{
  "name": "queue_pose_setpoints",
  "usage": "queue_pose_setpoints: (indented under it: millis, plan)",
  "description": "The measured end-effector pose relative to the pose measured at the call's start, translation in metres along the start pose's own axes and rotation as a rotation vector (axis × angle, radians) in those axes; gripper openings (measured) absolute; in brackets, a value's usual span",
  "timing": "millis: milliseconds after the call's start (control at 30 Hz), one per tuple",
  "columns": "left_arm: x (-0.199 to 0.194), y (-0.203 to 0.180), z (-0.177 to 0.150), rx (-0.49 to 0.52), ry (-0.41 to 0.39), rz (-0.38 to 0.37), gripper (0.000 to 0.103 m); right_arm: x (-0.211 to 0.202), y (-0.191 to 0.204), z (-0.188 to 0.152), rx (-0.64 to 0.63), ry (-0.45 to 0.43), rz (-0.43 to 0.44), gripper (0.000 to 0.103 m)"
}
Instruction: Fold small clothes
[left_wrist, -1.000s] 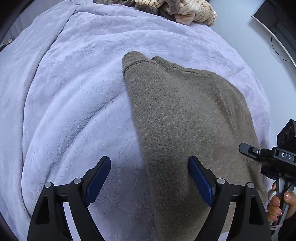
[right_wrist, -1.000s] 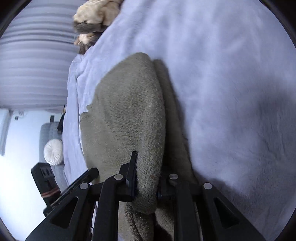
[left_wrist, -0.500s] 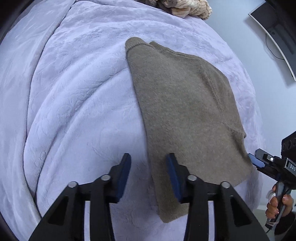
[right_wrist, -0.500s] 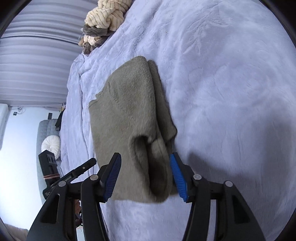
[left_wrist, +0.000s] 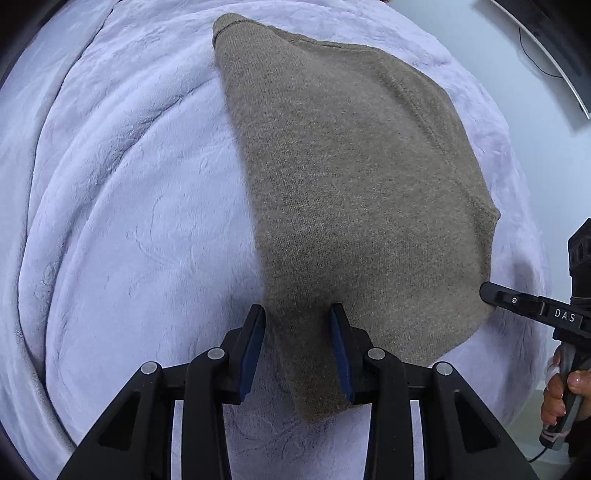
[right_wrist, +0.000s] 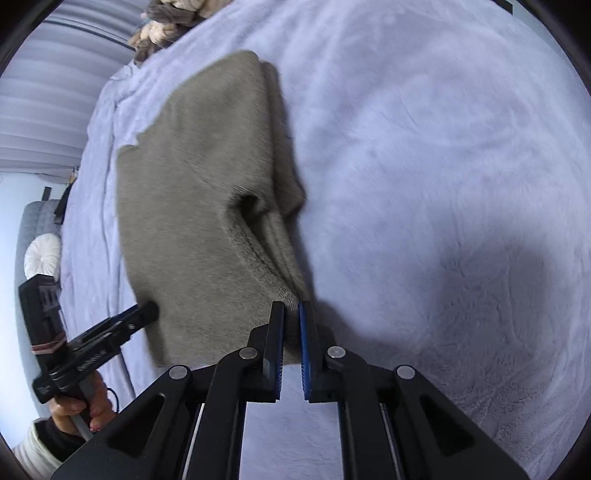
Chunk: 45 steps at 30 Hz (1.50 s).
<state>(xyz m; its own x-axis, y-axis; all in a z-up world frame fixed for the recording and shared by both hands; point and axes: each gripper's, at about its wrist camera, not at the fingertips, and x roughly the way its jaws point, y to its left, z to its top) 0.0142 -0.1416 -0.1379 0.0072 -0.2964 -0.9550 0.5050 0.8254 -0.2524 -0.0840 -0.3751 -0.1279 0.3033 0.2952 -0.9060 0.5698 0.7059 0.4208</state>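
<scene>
Sweater (left_wrist: 354, 177), olive-brown knit, lies folded lengthwise on the lavender blanket (left_wrist: 129, 221), one long edge straight, neckline at the far end.

Left gripper (left_wrist: 298, 328): jaws part-open, a moderate gap, straddling the near narrow corner of the sweater. Fabric sits between the blue pads (left_wrist: 255, 343) but the pads do not press it flat; whether they touch the knit, cannot tell. The corner extends past the fingers toward the camera and rests on the blanket.

Right gripper (right_wrist: 291, 317): jaws nearly together, a thin fold of sweater (right_wrist: 192, 206) edge pinched between them. Ribbed hem runs up from the pinch point, with a dark pocket where the layers gape (a loose fold mid-garment). In the left wrist view this gripper (left_wrist: 491, 293) shows at the sweater's right edge, its fingertip against the cloth, handle in the person's hand (left_wrist: 561, 391).

Right wrist view also shows the left gripper (right_wrist: 147, 314) at the sweater's other near edge, held in a hand (right_wrist: 81, 410).

Pile of cream and brown clothes (right_wrist: 166, 26) at the blanket's far end, well apart from the sweater. White round cushion (right_wrist: 42, 254) on a grey seat beyond the bed.
</scene>
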Motion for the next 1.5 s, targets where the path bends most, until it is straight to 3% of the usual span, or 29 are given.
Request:
queue_pose_setpoints:
  millis: [400,633,667,733,800,867,933,1033,1167,1267,1500]
  plan:
    - [-0.024,-0.003,-0.018,-0.036,0.011,0.088,0.042,-0.018,0.0,-0.004,0.021,0.017,0.005,0.009]
    - [-0.042,0.006,-0.03,-0.102,0.025,0.132,0.042,-0.04,0.016,0.01,0.0,-0.035,0.024,0.011]
    - [-0.045,0.006,-0.032,-0.11,0.025,0.137,0.042,-0.041,0.02,0.014,-0.01,-0.039,0.033,0.012]
    - [-0.051,0.008,-0.036,-0.122,0.023,0.145,0.042,-0.037,0.026,0.022,-0.033,-0.03,0.034,0.035]
    - [-0.059,0.008,-0.04,-0.132,0.017,0.149,0.042,-0.03,0.035,0.027,-0.057,-0.021,0.023,0.044]
    - [-0.064,0.008,-0.043,-0.141,0.019,0.153,0.042,-0.02,0.045,0.031,-0.104,-0.016,-0.002,0.04]
    - [-0.068,0.005,-0.046,-0.143,0.028,0.159,0.042,-0.006,0.046,0.032,-0.118,0.005,-0.041,0.029]
    - [-0.069,-0.004,-0.043,-0.124,0.04,0.171,0.042,0.011,0.026,0.032,-0.037,0.048,-0.083,0.028]
    - [-0.066,-0.018,-0.036,-0.072,0.065,0.176,0.043,0.005,0.003,0.024,0.076,0.033,0.001,0.028]
    - [-0.061,-0.031,-0.027,-0.022,0.073,0.185,0.054,-0.005,-0.006,0.015,0.107,0.011,0.029,0.028]
    - [-0.054,-0.054,-0.009,0.047,0.076,0.176,0.054,-0.035,-0.033,0.001,0.196,-0.064,0.087,0.029]
